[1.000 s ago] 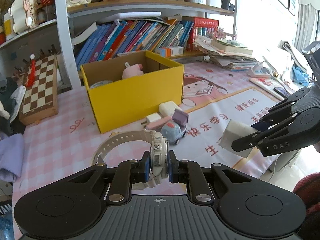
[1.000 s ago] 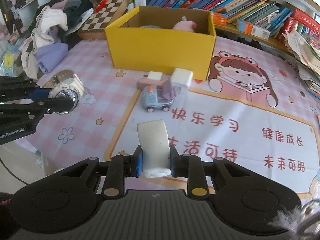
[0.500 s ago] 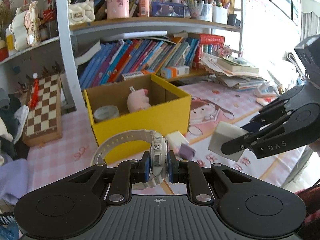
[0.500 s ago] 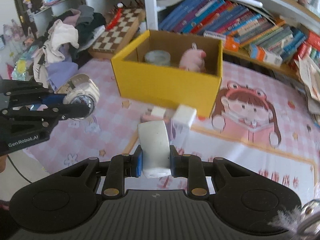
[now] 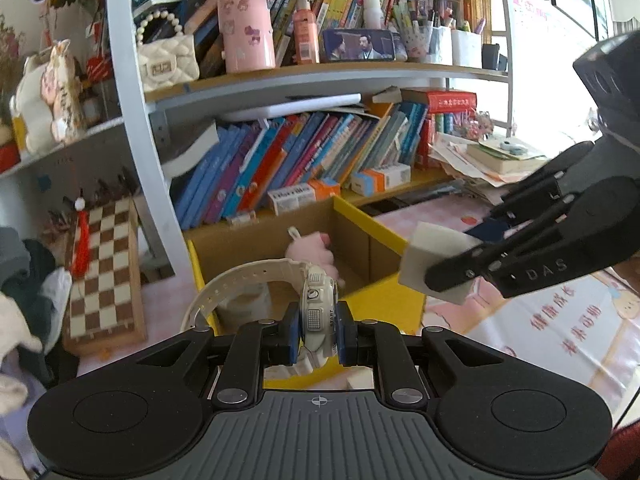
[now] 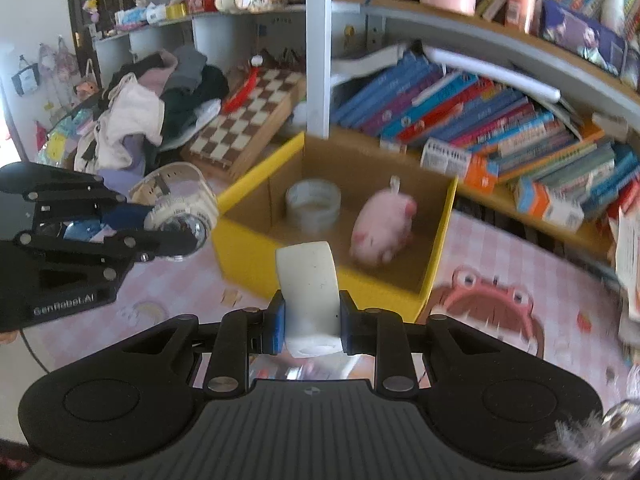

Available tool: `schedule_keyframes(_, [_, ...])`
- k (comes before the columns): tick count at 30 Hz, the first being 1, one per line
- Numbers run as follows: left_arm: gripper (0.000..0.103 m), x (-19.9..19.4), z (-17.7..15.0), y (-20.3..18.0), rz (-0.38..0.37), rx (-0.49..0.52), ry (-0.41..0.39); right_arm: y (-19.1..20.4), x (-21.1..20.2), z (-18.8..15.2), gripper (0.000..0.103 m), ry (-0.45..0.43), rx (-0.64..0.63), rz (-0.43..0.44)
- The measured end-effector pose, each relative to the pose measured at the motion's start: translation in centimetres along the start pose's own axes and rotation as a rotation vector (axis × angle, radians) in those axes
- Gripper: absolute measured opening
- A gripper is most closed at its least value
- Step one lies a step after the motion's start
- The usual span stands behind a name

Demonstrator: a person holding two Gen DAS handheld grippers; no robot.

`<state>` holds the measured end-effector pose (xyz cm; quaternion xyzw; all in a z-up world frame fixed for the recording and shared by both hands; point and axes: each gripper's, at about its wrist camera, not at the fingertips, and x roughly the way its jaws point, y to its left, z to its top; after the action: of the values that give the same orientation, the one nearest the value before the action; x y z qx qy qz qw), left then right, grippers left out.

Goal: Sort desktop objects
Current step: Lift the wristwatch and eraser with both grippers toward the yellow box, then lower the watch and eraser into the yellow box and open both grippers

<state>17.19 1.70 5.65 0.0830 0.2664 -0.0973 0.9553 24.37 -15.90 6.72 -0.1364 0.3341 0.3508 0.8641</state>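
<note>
Matt plastic watch (image 5: 316,312), corrugated cardboard box (image 6: 248,256), plush pig (image 6: 380,228), wooden chessboard (image 5: 102,272)

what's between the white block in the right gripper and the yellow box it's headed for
Nothing visible. The white block, clamped in the right gripper, hangs in front of the yellow box, whose top is open. Inside, a pink pig toy and tape roll leave bare floor.

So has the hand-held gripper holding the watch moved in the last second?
Yes. The left hand-held gripper and its watch rose toward the yellow box, which now shows its inside.

Yellow box (image 6: 248,248); pink pig (image 6: 380,228); brown-white checkered chessboard (image 5: 102,276).
</note>
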Motion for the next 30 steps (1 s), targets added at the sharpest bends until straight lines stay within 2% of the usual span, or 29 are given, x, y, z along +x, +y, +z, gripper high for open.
schedule_keyframes(7, [0.016, 2.9, 2.9, 0.7, 0.044, 0.023, -0.027, -2.2, 1.8, 3.8, 0.024, -0.059, -0.061, -0.006])
schedule_keyframes(17, [0.016, 7.7, 4.5, 1.7, 0.073, 0.022, 0.017, -4.7, 5.8, 7.0, 0.024, -0.058, -0.122, 0.002])
schedule_keyframes(23, [0.016, 10.8, 4.0, 1.4, 0.061, 0.031, 0.08, -5.2, 9.9, 8.0, 0.024, -0.005, -0.154, 0.025])
schedule_keyframes(30, [0.016, 13.9, 2.7, 2.2, 0.068, 0.019, 0.165, -5.7, 14.5, 7.4, 0.024, 0.081, -0.15, 0.061])
